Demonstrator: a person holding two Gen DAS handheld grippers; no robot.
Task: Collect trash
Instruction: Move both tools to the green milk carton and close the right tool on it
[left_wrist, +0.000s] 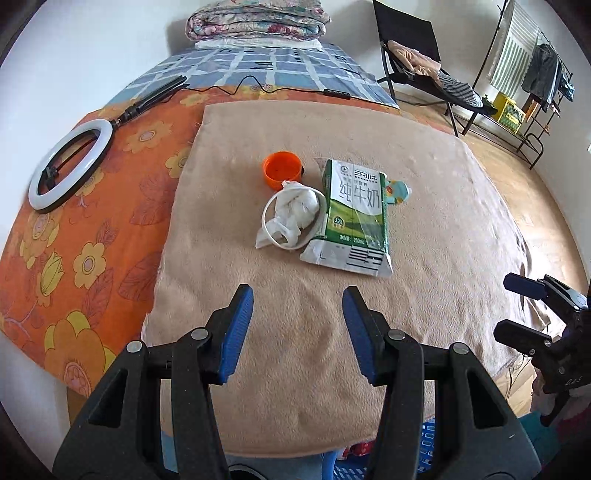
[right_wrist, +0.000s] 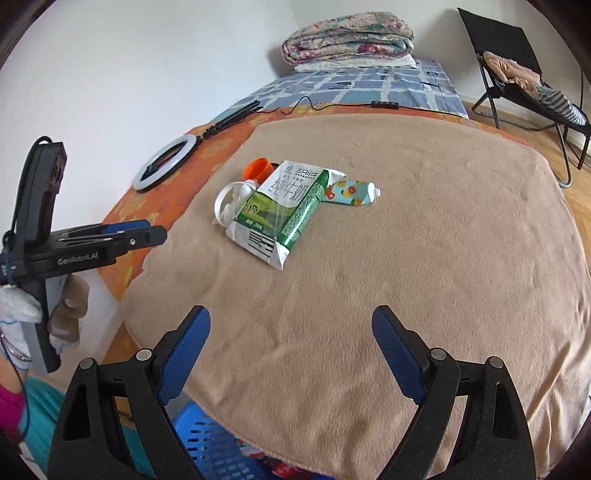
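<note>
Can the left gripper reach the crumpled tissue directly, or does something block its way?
Probably yes. The left gripper is open, and only bare beige blanket lies between it and the crumpled tissue. The milk carton lies beside the tissue, on its right, not in front of it.

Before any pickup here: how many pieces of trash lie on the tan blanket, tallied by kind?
Milk carton: 1
Orange cap: 1
White ring with crumpled tissue inside: 2
Fruit-print tube: 1
Total: 5, all clustered together. Both grippers, left and right, are open and empty.
</note>
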